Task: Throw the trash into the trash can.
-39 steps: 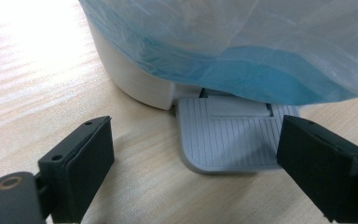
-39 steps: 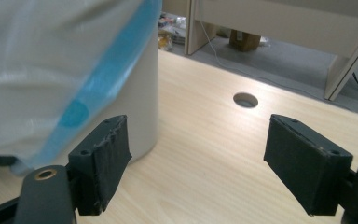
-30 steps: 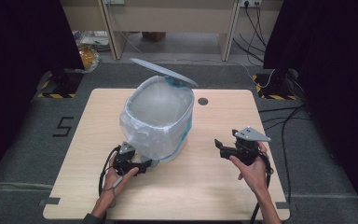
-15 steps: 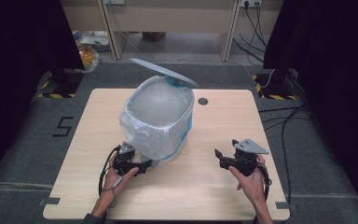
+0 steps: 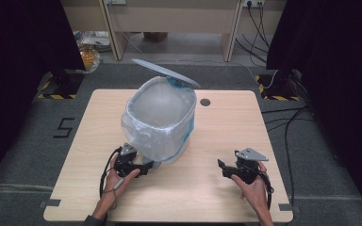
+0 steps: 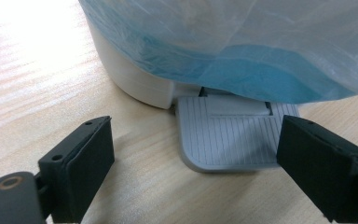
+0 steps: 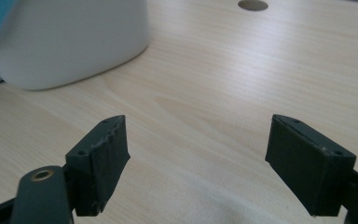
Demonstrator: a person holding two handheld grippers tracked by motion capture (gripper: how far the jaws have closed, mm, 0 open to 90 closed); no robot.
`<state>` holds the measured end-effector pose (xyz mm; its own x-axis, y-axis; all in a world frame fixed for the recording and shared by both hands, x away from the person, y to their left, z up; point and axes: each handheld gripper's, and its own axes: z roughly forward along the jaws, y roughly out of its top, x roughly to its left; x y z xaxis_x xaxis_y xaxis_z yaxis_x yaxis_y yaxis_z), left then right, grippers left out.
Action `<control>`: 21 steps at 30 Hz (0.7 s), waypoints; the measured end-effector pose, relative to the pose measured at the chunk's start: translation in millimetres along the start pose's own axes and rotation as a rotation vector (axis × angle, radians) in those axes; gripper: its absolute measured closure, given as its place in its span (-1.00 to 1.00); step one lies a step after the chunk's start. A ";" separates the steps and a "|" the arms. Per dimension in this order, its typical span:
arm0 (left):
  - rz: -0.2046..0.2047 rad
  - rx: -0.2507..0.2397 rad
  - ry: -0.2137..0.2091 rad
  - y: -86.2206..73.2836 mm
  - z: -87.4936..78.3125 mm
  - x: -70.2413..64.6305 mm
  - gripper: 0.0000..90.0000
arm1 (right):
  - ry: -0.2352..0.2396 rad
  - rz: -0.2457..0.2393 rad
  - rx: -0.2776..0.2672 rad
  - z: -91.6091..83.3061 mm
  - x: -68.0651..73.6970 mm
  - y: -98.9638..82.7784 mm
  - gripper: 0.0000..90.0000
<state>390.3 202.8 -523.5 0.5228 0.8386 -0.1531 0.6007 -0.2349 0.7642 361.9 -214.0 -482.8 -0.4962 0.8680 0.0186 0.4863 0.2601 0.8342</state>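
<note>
High view: left gripper (image 5: 146,168) gapes wide at the bin's pedal (image 6: 230,137); right gripper (image 5: 222,165) open, empty.

My matt black tongs (image 6: 196,172) hover over pale wood-grain table (image 5: 226,197); smooth white plastic bin (image 6: 135,79), crinkly glossy liner (image 5: 146,132), ribbed grey pedal (image 6: 228,140).

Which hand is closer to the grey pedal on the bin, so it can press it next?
Left. The left gripper sits right at the grey pedal, its open fingers either side of it. The right gripper is off over bare table, apart from the bin.
</note>
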 end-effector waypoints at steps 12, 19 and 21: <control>0.002 0.000 -0.001 -0.3 -0.2 0.0 -0.77 | -0.012 -0.008 0.082 9.3 0.6 -12.5 -0.56; 0.003 0.001 -0.001 -0.4 -0.4 0.1 -0.77 | -0.024 -0.013 0.135 14.7 -0.1 -19.4 -0.59; 0.005 0.002 -0.001 -0.4 -0.5 0.2 -0.77 | -0.044 -0.028 0.178 18.1 0.9 -23.0 -0.61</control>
<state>389.8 203.3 -523.5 0.5263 0.8370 -0.1500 0.5996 -0.2402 0.7634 363.3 -211.5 -512.0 -0.4810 0.8762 -0.0310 0.5942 0.3518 0.7233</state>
